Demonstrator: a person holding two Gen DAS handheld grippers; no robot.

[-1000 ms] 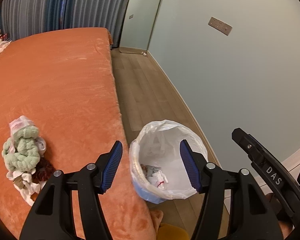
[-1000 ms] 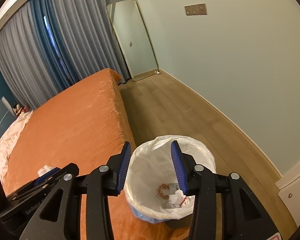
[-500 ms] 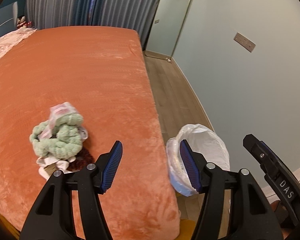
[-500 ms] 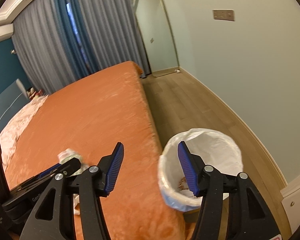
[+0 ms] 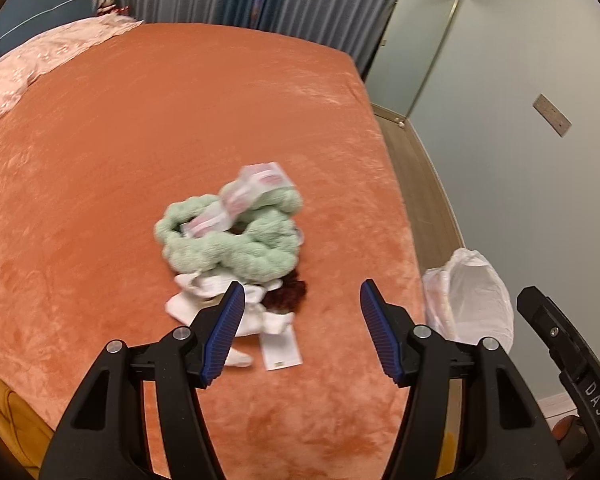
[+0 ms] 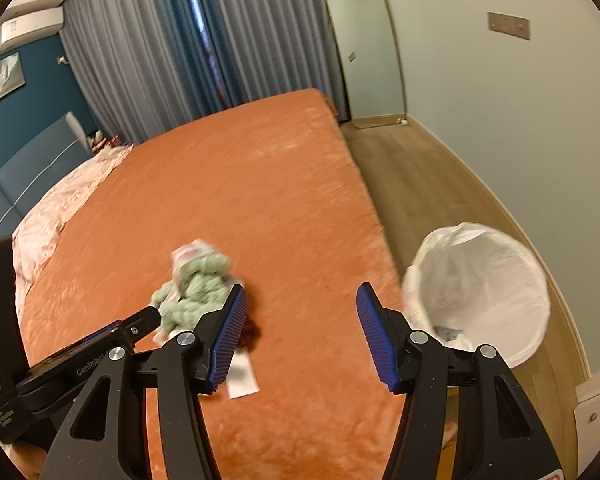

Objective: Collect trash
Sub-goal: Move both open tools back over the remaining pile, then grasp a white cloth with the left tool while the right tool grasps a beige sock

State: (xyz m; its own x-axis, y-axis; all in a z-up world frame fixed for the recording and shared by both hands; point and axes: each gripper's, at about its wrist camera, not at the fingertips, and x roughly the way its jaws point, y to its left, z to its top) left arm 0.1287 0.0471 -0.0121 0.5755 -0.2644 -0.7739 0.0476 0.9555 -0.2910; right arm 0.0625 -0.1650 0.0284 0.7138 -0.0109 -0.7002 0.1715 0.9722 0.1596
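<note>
While both grippers hover with fingers wide and empty, left gripper (image 5: pixel 302 308) and right gripper (image 6: pixel 300 312), the trash pile (image 5: pixel 236 240) lies on the bed (image 5: pixel 140 128) near its right edge, beside the lined bin (image 6: pixel 480 288).

Orange bedspread (image 5: pixel 180 120), pink quilt (image 5: pixel 40 60) at far end, grey curtains (image 6: pixel 160 52), leaning mirror (image 6: pixel 364 44)

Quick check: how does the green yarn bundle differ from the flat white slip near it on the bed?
The green yarn bundle is bulky, fuzzy and heaped, with a pink-printed wrapper across it; the flat white slip is thin, smooth and lies flat. The bundle sits farther up the bed; the slip lies nearer the tongs. Both rest loose on the orange blanket, ungripped.
</note>
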